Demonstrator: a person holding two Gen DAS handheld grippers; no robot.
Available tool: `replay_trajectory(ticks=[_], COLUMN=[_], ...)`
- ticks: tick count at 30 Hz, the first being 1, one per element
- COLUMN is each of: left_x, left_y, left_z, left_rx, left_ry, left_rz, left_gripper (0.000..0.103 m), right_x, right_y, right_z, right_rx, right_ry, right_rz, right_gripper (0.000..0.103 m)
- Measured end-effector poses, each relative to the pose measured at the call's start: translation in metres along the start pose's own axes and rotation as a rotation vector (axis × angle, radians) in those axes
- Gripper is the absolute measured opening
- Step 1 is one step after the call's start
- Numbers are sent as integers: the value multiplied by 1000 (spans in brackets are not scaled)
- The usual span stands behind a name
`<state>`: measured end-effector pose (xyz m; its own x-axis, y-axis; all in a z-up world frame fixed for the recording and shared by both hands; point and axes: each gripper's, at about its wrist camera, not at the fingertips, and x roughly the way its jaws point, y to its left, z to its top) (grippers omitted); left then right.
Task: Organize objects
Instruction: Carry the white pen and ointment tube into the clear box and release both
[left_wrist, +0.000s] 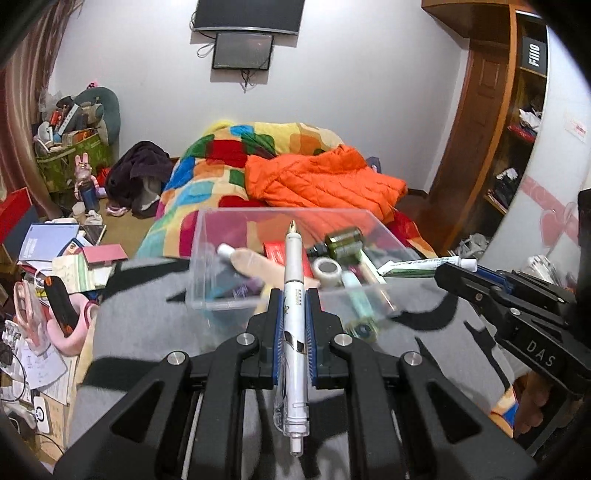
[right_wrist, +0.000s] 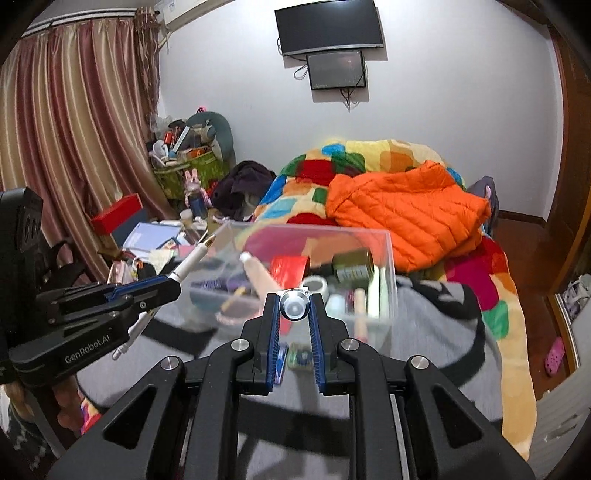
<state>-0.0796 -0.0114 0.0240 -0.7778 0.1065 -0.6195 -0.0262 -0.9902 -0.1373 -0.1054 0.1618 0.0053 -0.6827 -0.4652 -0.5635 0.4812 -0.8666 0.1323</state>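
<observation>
Clear plastic formed the bin (left_wrist: 229, 254) at frame centre in both views, resting on a grey-and-black cloth (left_wrist: 140, 314) over the bed; it already held a beige tube (left_wrist: 255, 267), tape roll (left_wrist: 327, 271), red box (left_wrist: 277, 251) and green jar (left_wrist: 345, 242). The left gripper (left_wrist: 293, 299) had its jaws pinching a white pen (left_wrist: 293, 295) mid-barrel, nib pointing over the bin's near wall. The right gripper (right_wrist: 293, 308) had its jaws pinching a white-and-green tube (left_wrist: 421, 265), seen cap-on in the right wrist view and lying sideways at the right of the left wrist view.

Handling, as judged: the pen looked light, stiff and smooth, so a grip at mid-barrel suited it, with the nib the fragile end. The tube appeared light and squashable; a hold near the firm cap end would spare its body. The bin seemed rigid yet liable to slide on cloth.

The bed carried a patchwork blanket (right_wrist: 369, 162) and orange jacket (right_wrist: 406, 214). Curtains (right_wrist: 74, 129) hung at left, two screens (right_wrist: 328, 29) on the white wall, and clutter covered the floor (left_wrist: 55, 258) at left.
</observation>
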Motion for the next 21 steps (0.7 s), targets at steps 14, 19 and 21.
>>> replay_trajectory(ticks=[14,19,21], left_x=[75,96,101], left_y=[14,11,7], left_z=[36,37,35], left_rx=[25,47,64], left_ry=[90,129,141], left_rz=[38,19,22], left_gripper=[10,10,10], right_x=[82,105,109], right_y=[-14,-30,-35], right_z=[28,22,20], right_rx=[9,16,22], right_ry=[76,133,159], right_rz=[36,15,8], right_gripper=[14,14,14])
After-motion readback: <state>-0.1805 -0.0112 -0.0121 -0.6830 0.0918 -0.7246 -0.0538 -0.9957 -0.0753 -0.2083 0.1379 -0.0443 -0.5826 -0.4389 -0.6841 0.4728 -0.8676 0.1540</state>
